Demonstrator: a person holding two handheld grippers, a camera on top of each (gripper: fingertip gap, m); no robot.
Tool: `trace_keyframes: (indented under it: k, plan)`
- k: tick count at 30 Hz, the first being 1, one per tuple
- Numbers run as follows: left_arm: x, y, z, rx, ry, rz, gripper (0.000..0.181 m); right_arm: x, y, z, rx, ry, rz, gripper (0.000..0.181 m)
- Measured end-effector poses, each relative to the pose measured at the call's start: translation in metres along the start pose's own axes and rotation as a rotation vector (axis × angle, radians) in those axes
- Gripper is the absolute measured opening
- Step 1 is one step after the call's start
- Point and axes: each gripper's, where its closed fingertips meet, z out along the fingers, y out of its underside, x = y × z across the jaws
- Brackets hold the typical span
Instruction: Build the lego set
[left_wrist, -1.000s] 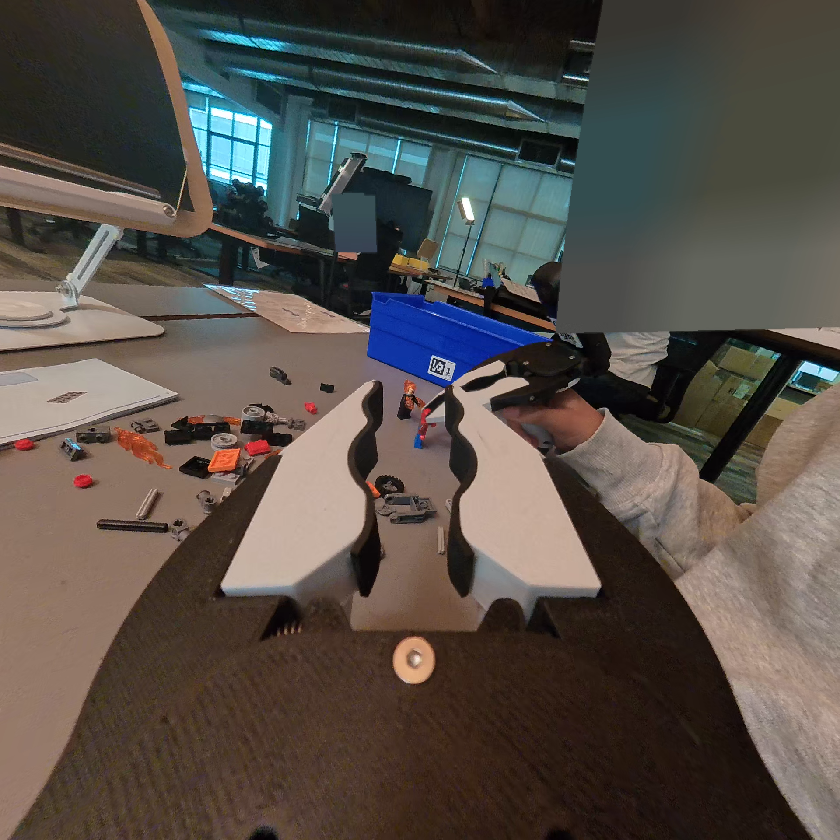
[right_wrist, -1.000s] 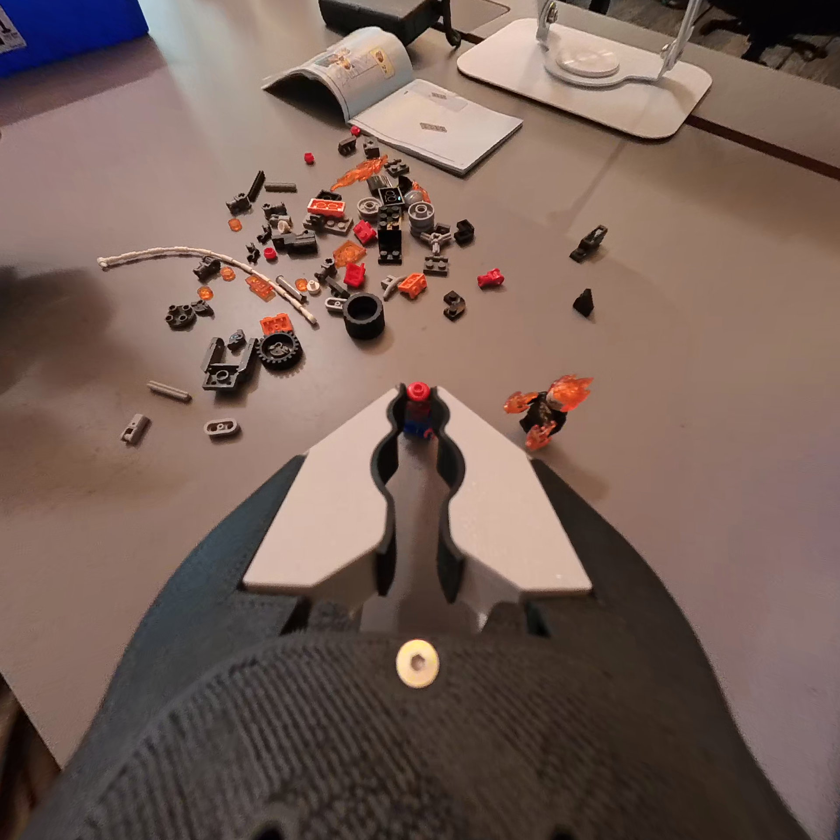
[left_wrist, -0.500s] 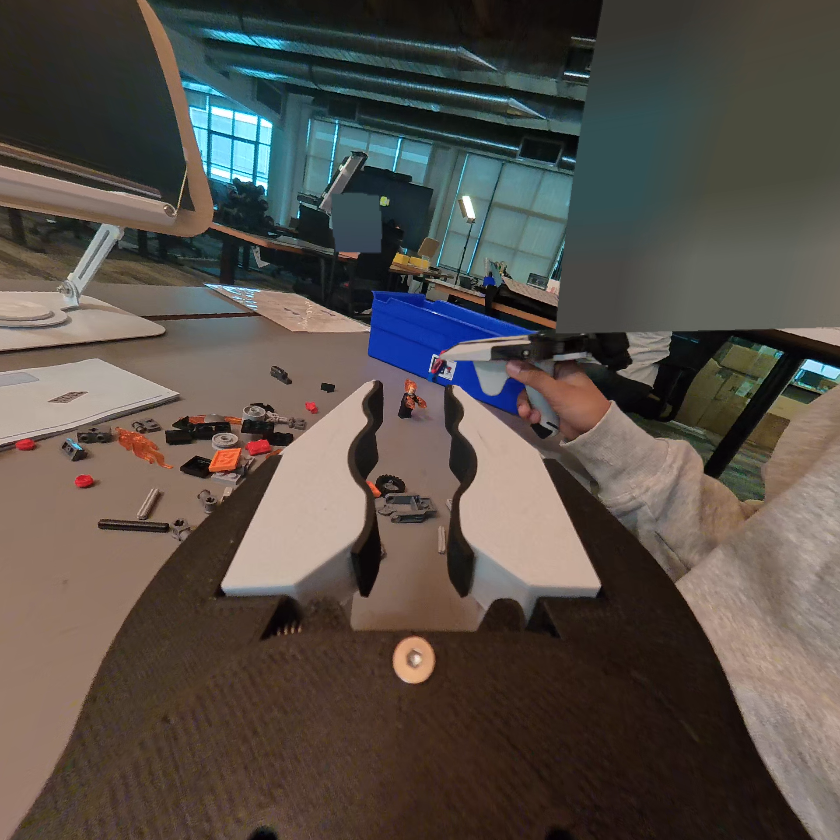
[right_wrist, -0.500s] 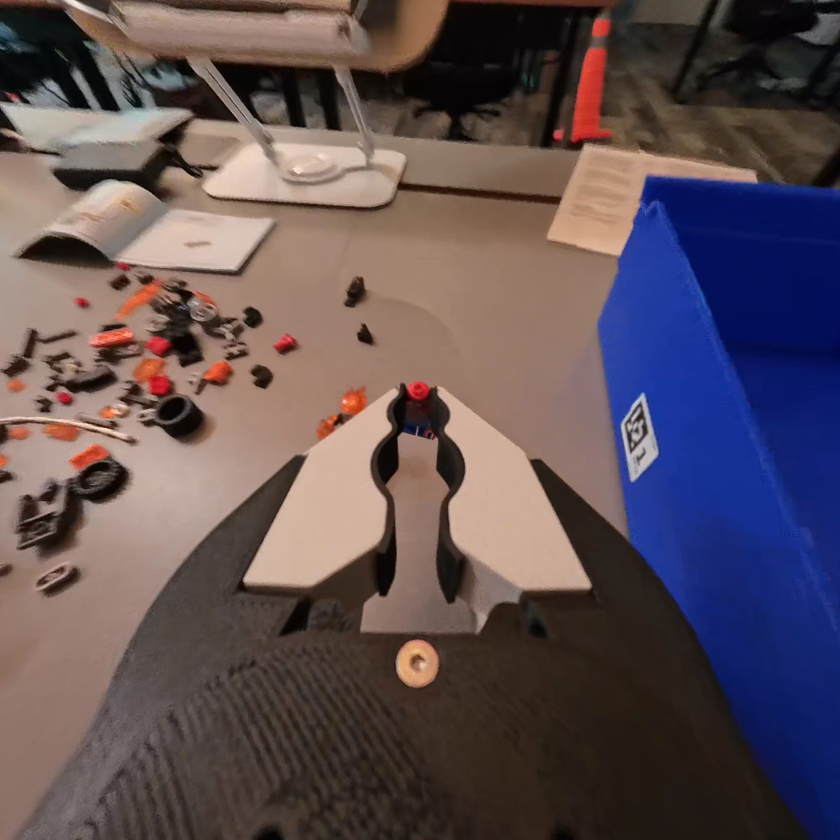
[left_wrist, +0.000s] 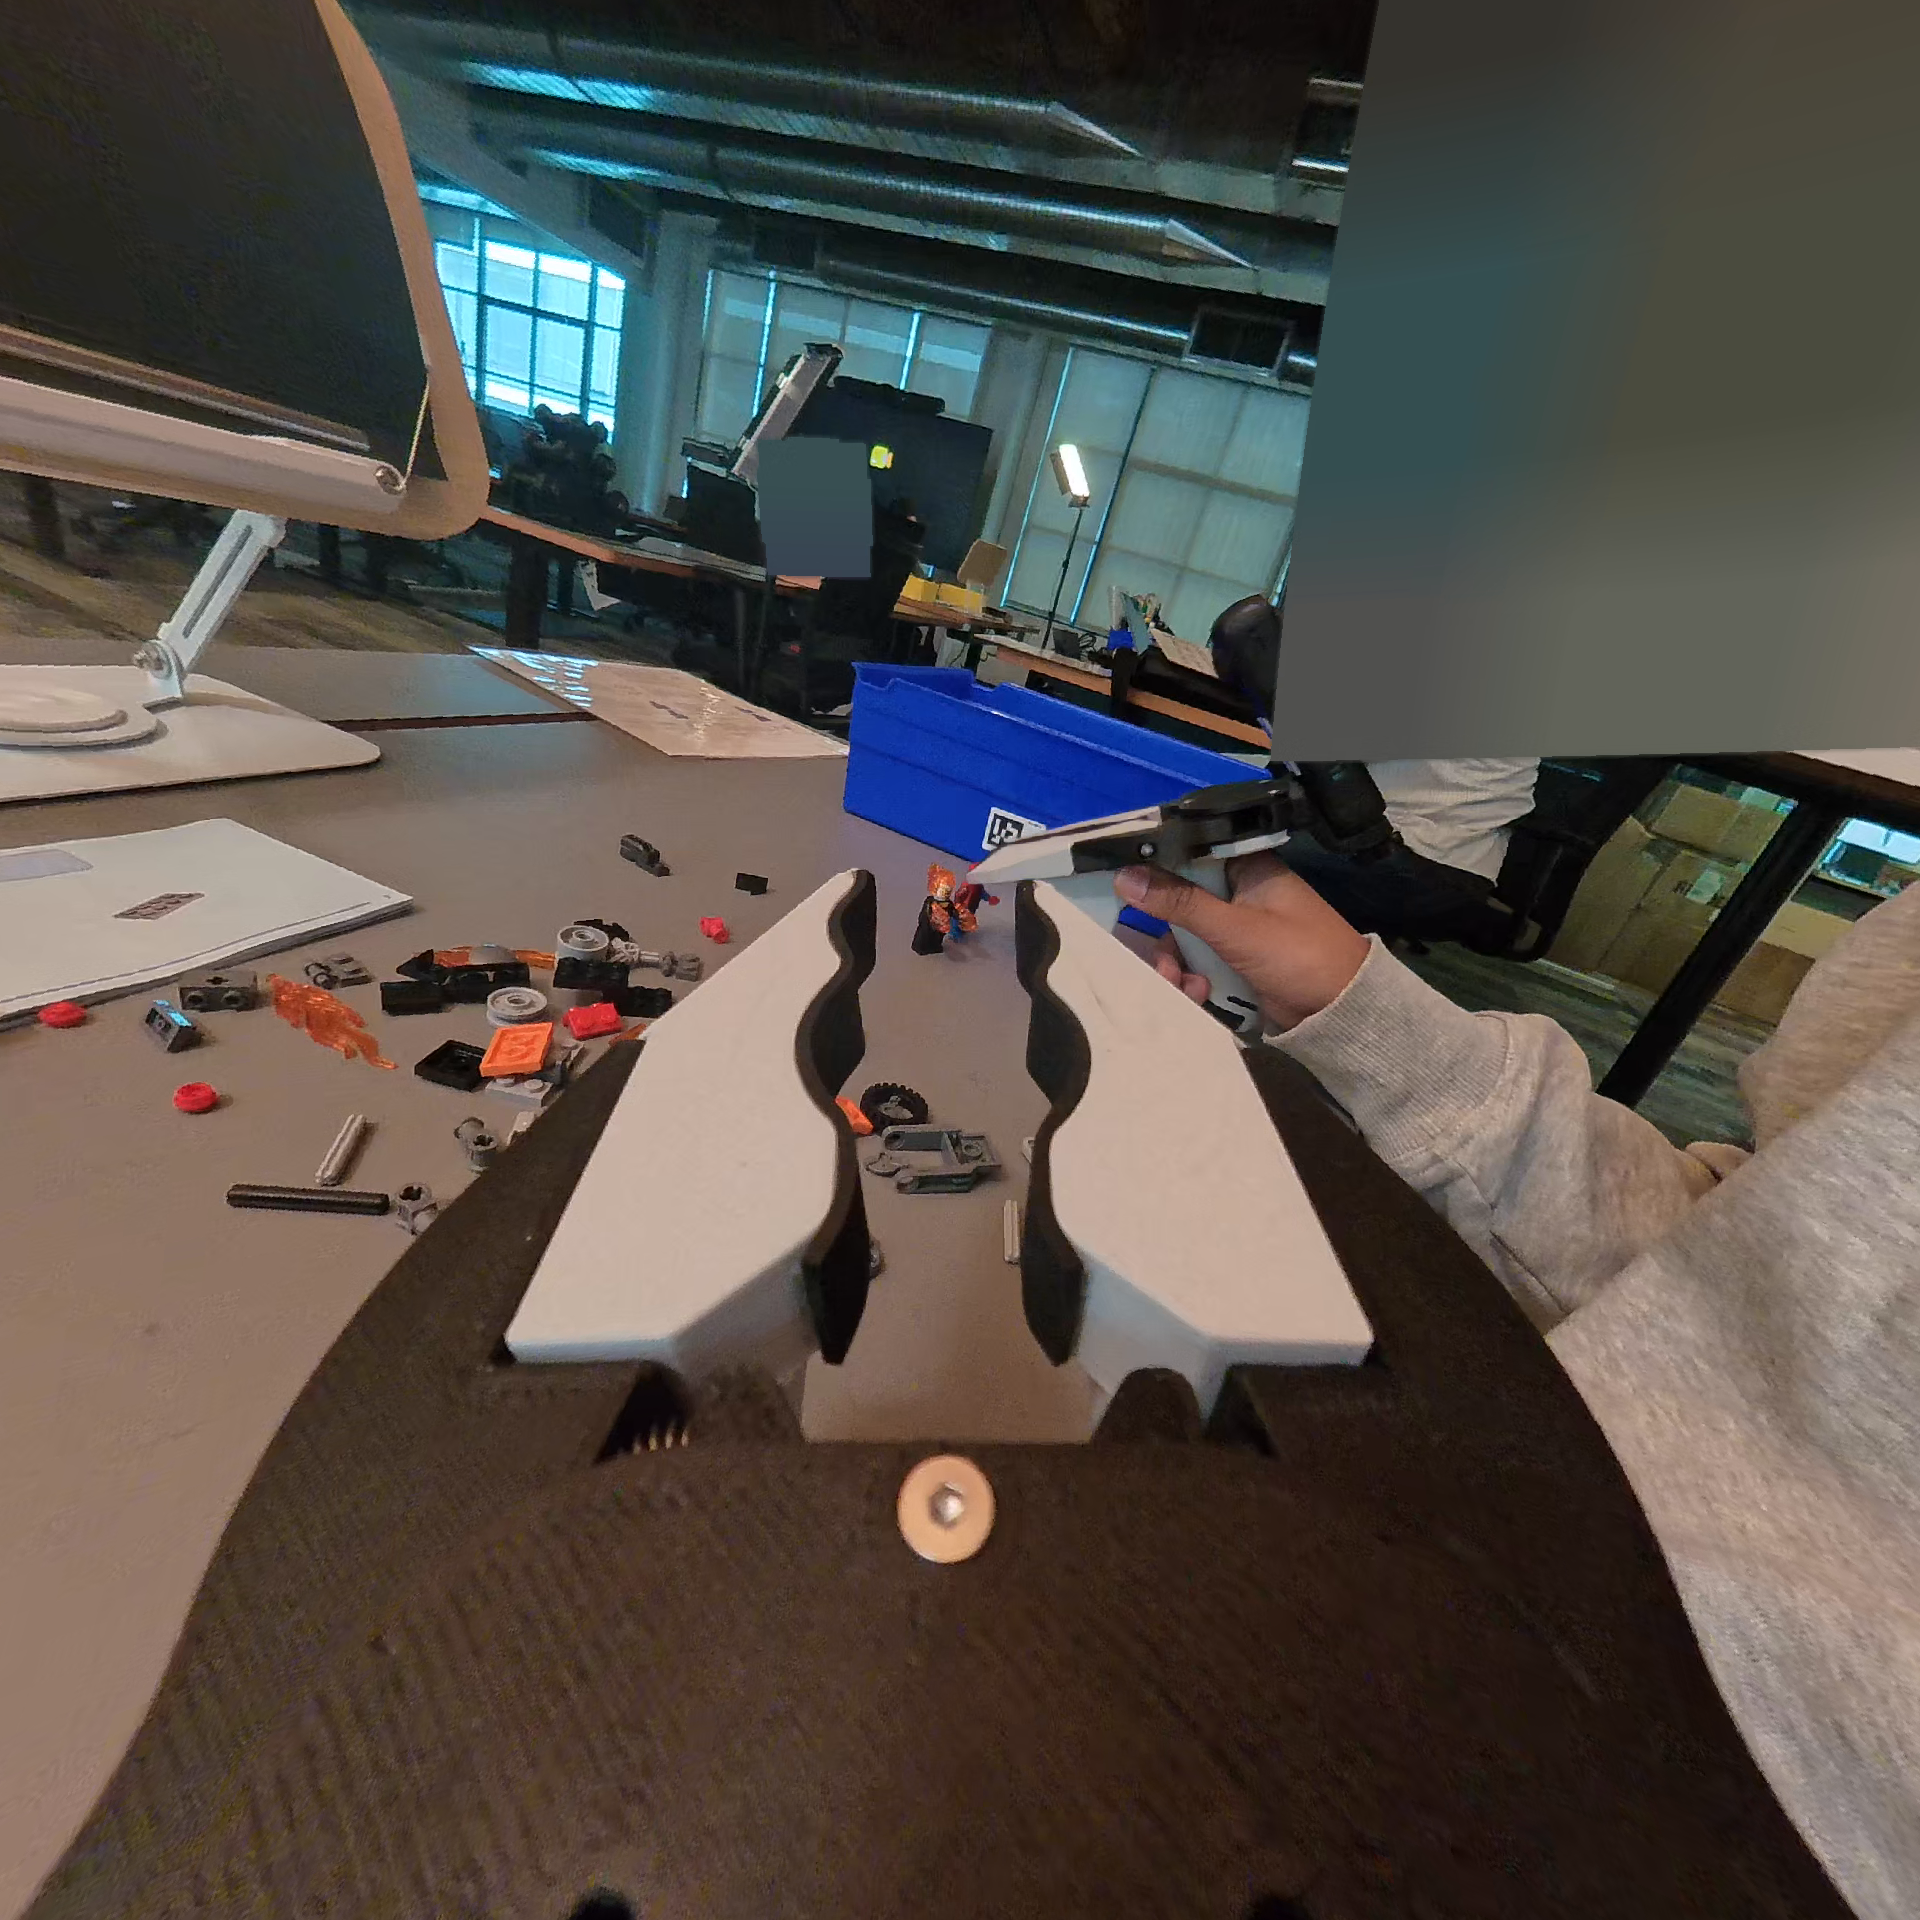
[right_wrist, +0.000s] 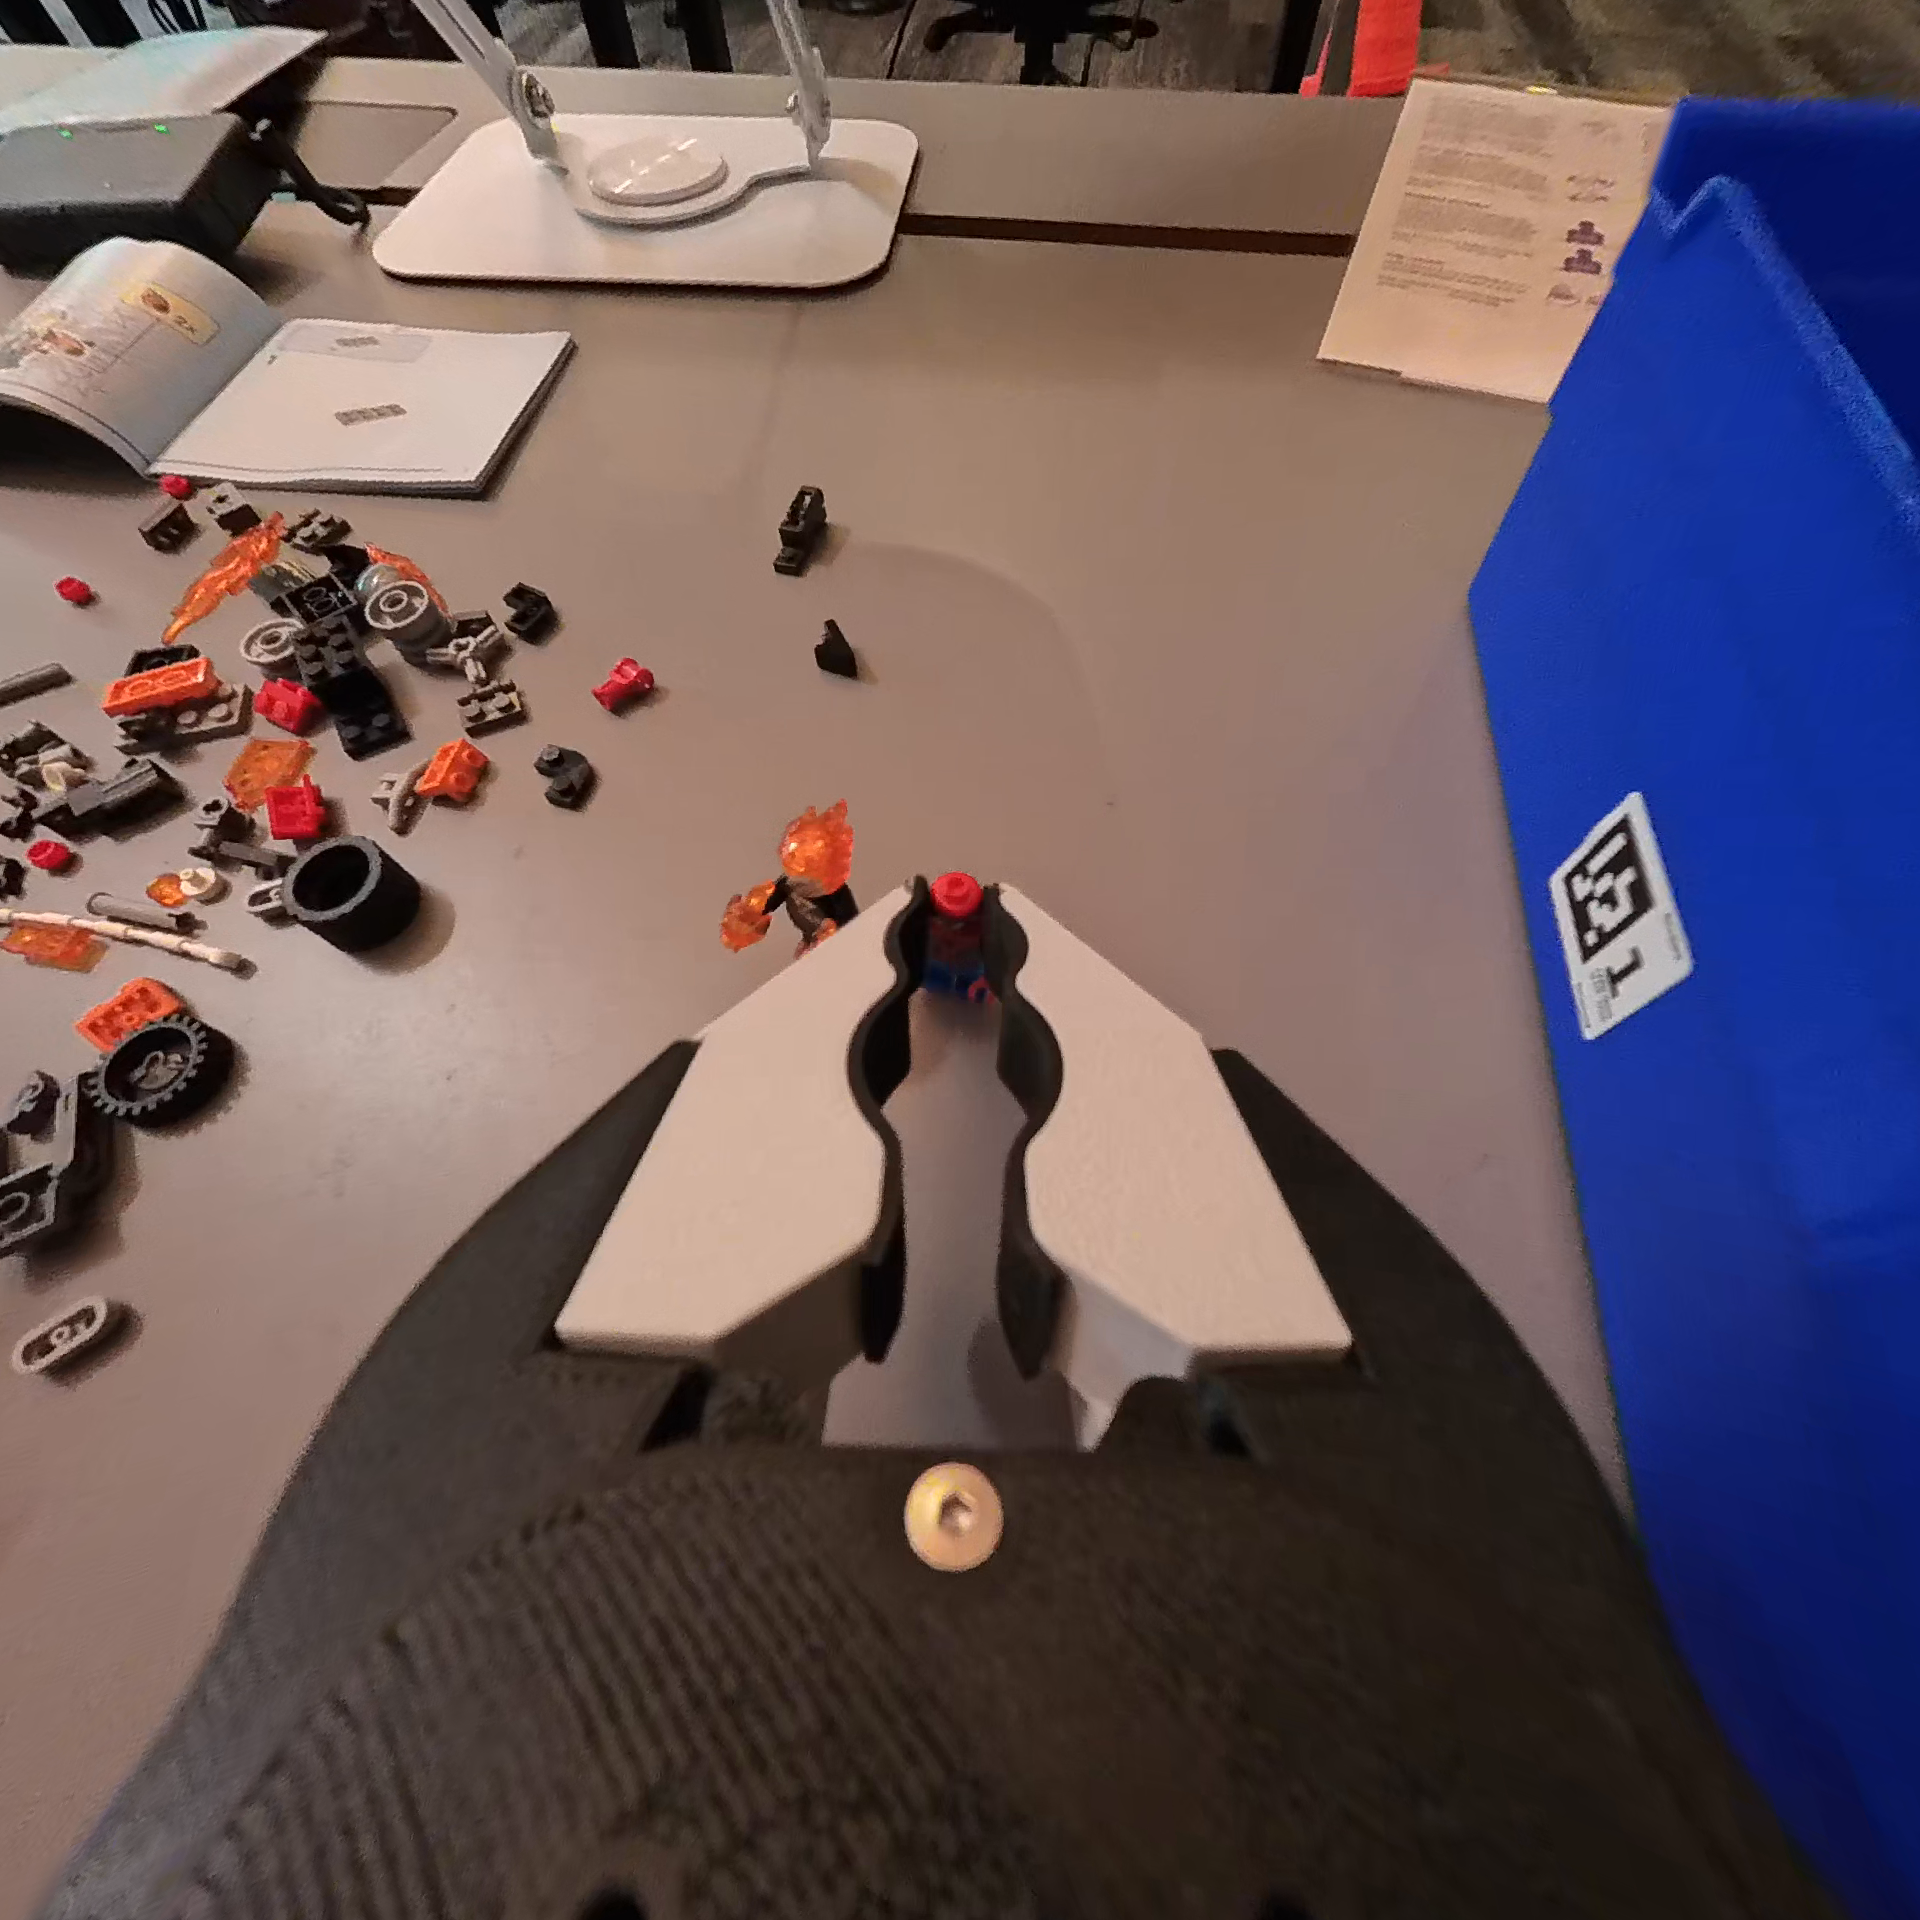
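Note:
My right gripper (right_wrist: 954, 902) is shut on a red and blue minifigure (right_wrist: 954, 940) and holds it upright at its fingertips, just right of a flame-headed black minifigure (right_wrist: 805, 878) that stands on the table. In the left wrist view the right gripper (left_wrist: 987, 868) shows farther off, its tip beside the flame-headed minifigure (left_wrist: 940, 906). My left gripper (left_wrist: 943, 894) is open and empty above the table, with a dark grey frame piece (left_wrist: 935, 1155) and a small black tyre (left_wrist: 888, 1103) below its gap. Loose lego parts (right_wrist: 301, 707) lie spread at the left.
A blue bin (right_wrist: 1725, 727) stands close on the right. An open instruction booklet (right_wrist: 270, 374) and a white monitor stand base (right_wrist: 644, 197) lie at the back left, a printed sheet (right_wrist: 1475, 218) at the back right. A person's grey sleeve (left_wrist: 1558, 1132) is at the right. The tips of one gripper are about 25 centimeters away from the tips of the other.
My right gripper lifted the red and blue minifigure, swung right toward the blue bin, then came back down beside the flame-headed minifigure. My left gripper has stayed still and open.

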Motion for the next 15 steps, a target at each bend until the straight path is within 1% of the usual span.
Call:
trace_keyframes:
  k: [6,15]
  plan:
    - [-0.0005,0.0003,0.0001,-0.002,-0.002,-0.001,0.024,-0.0025,0.0024,0.0016,-0.017,0.007,-0.029,0.008]
    - [-0.0006,0.0004,-0.0001,-0.002,-0.004,0.001,0.024,-0.0023,0.0005,-0.0012,-0.002,0.000,-0.029,0.018]
